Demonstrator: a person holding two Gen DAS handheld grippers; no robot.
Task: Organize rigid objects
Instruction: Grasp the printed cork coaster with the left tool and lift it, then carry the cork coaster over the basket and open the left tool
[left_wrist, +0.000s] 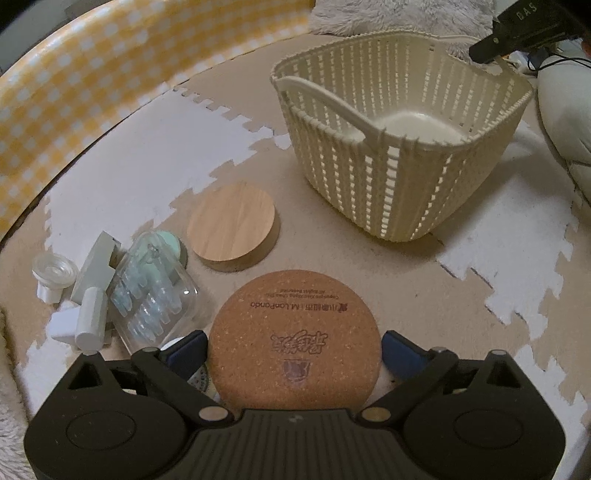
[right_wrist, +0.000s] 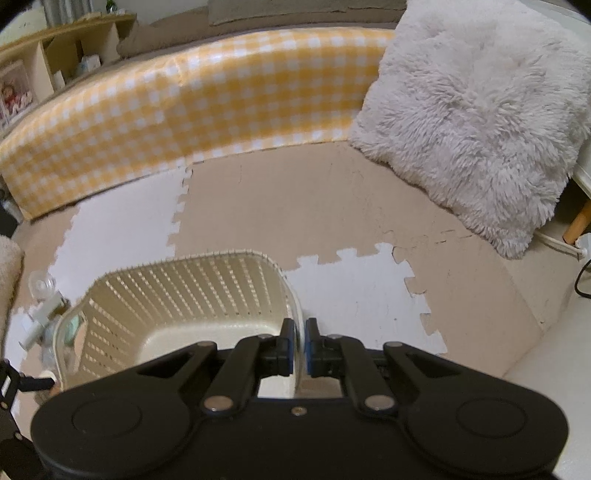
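My left gripper (left_wrist: 294, 345) is shut on a round cork coaster (left_wrist: 294, 341) with printed writing, its blue pads at the coaster's two sides, low over the foam mat. A round wooden lid (left_wrist: 231, 226) lies just beyond it. To the left lie a clear glass jar (left_wrist: 153, 284) on its side with pale blue pieces inside, white plastic parts (left_wrist: 92, 295) and a small clear cup (left_wrist: 53, 273). A cream woven-look plastic basket (left_wrist: 406, 122) stands empty at the upper right. My right gripper (right_wrist: 299, 341) is shut on the basket's rim (right_wrist: 297, 314).
A yellow checked padded barrier (right_wrist: 192, 107) runs along the back. A fluffy white cushion (right_wrist: 476, 110) leans at the right. The floor is beige and white puzzle foam mat (right_wrist: 314, 199). A shelf unit (right_wrist: 55, 62) stands behind the barrier at the left.
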